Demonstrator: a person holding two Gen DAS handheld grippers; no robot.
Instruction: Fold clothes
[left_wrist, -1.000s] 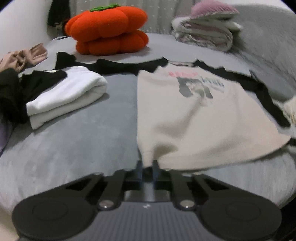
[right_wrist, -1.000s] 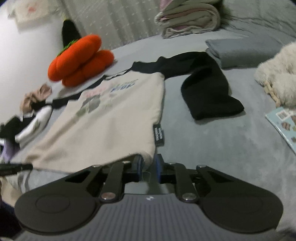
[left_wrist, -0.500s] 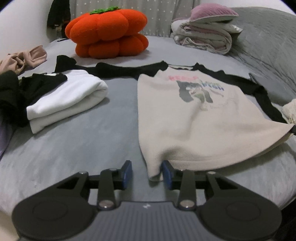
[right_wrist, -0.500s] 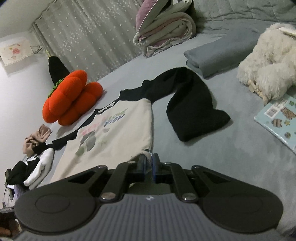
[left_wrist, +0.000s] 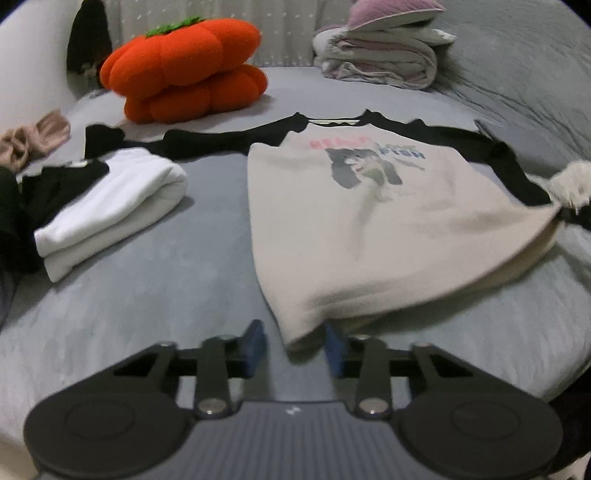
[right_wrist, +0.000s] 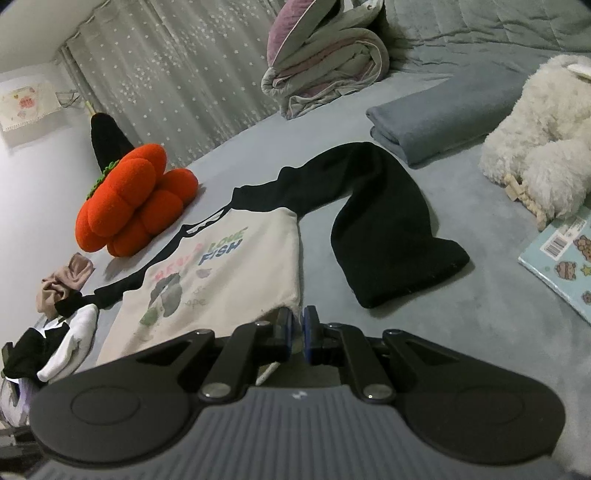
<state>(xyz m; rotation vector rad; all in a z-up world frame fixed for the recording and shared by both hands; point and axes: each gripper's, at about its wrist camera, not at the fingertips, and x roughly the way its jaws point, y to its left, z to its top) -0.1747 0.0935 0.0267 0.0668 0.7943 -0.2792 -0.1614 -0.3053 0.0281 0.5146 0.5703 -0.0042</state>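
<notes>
Left wrist view: left gripper low over grey bed, jaws apart, just been closing in again after opening. Hem corner of cream raglan shirt lay between the blue pads, nearer the right-hand one; contact not clear (frame blurred), no clamp seen. Shirt spread flat, print up, black sleeves out to both sides, far hem corner raised off the bed at the right edge. Folded white garment left of shirt, apart from it. Orange pumpkin cushion behind, stacked bedding at the back right.

Right wrist view: right gripper clamped tight on the other hem corner of the shirt, cloth pinched between the pads. Black sleeve bent and lying on the bed right of the body panel. Folded grey blanket beyond it, white plush toy at far right, light-blue sticker book near it. Pumpkin cushion at left, beige crumpled cloth below it, curtain behind.
</notes>
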